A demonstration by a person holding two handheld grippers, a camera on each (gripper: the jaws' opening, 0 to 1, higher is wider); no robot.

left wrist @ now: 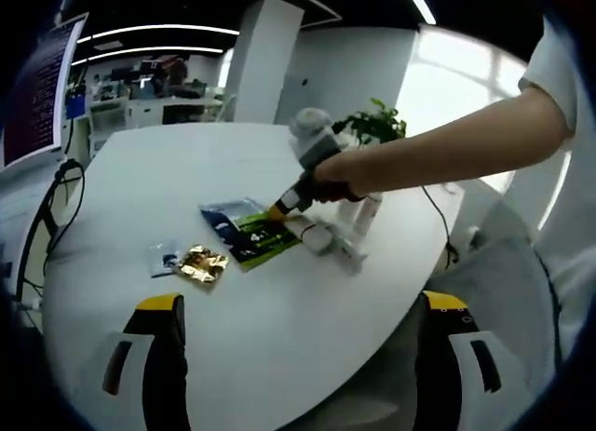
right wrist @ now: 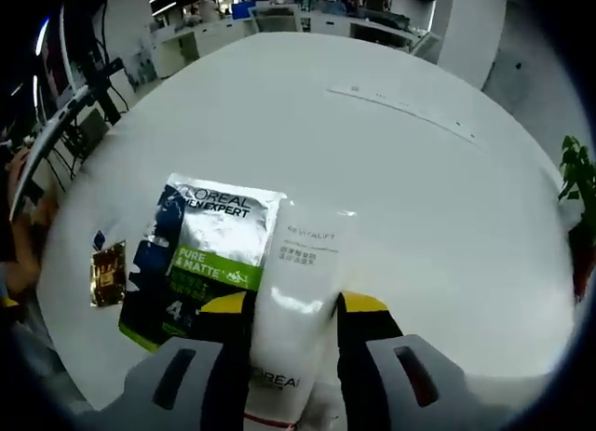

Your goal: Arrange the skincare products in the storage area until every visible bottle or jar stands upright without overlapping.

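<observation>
right gripper (right wrist: 291,324) fingers clamp white tube (right wrist: 296,310) | left gripper (left wrist: 303,324) fingers spread, empty | table (right wrist: 419,198) beyond seems bare

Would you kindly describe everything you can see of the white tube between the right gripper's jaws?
The white tube is a glossy, plastic-looking squeeze tube with a flat crimped end pointing away from the camera and small grey print, including L'OREAL lettering near the jaws. It lies flat on the white table, its edge overlapping the green and dark sachet beside it. The right gripper has its yellow-tipped jaws closed against both of its sides. A red band shows at its near end.
</observation>
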